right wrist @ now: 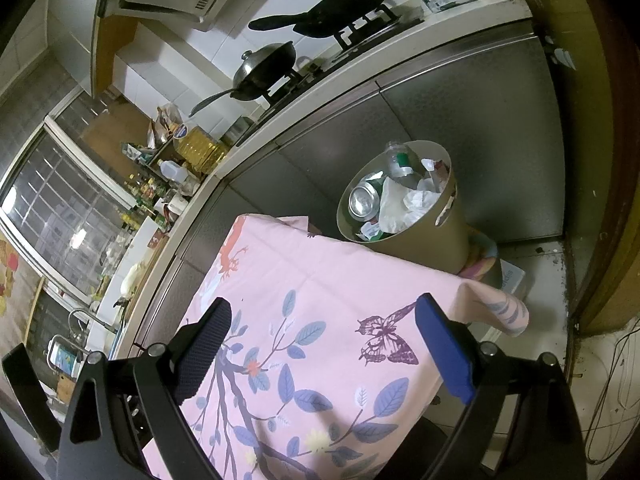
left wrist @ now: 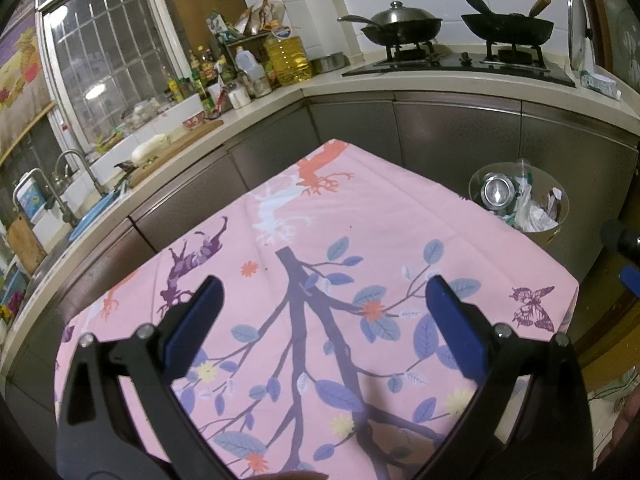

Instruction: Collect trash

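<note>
A pink floral cloth covers the tabletop. Beyond its far right corner stands the trash bin, holding a can, a plastic bottle and crumpled wrappers. Above the cloth, the left tool and right tool both gape wide, grasping and touching nothing.

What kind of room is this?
A home kitchen, most likely: two woks on a gas stove, a sink tap beneath the window, and oil bottles crowding the counter.
</note>
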### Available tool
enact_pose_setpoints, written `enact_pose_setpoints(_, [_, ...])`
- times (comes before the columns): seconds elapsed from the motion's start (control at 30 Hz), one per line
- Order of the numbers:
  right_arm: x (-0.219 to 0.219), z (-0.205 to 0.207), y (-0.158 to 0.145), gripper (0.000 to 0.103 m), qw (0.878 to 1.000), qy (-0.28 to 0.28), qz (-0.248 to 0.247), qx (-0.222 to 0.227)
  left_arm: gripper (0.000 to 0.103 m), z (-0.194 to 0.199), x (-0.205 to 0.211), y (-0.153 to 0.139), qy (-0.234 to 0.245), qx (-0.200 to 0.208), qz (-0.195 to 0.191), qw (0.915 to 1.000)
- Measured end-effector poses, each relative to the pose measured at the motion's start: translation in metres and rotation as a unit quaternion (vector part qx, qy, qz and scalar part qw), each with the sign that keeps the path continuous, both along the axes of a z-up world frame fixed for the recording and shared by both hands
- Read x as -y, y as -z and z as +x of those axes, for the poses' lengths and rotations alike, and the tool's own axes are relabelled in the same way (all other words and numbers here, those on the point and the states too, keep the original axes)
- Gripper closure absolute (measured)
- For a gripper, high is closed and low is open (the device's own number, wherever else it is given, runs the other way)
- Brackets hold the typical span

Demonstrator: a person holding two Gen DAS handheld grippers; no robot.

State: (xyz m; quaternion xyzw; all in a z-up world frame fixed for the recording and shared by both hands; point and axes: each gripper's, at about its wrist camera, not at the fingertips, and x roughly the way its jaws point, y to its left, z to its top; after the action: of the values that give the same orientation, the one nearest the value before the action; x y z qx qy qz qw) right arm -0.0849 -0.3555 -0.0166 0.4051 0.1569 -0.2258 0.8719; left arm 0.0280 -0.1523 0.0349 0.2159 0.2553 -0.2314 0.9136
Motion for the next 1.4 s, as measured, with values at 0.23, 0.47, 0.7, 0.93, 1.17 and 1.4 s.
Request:
enact_pose_setpoints(0.23, [0.001,-0.001,0.000,0.014,1.000,0.000,0.001,0.000,0.006,0.000,0.002,0.000,0.000,0.001,0.001,1.0000])
enact_pose_setpoints(0.47, [0.004,-0.002,-0.001,0.014,1.000,0.001,0.002,0.000,0.006,0.001,0.001,-0.001,0.000,0.000,0.001,1.0000])
enact_pose_setpoints(0.7, [0.003,-0.002,0.000,0.014,1.000,0.000,0.003,0.000,0.006,0.001,0.005,-0.001,0.000,0.000,0.002,1.0000])
enact_pose_setpoints(0.93, [0.002,-0.004,-0.002,0.014,1.000,0.003,0.004,-0.001,0.006,0.000,-0.001,0.001,0.003,-0.002,0.005,1.0000])
enact_pose_setpoints(1.17, [0.001,-0.004,-0.001,0.014,1.000,0.003,0.006,-0.001,0.006,0.000,-0.004,0.002,0.005,-0.002,0.006,1.0000])
enact_pose_setpoints(1.4, [0.002,-0.004,-0.001,0.014,1.000,0.003,0.006,-0.001,0.006,0.000,0.001,0.001,0.004,-0.002,0.007,1.0000])
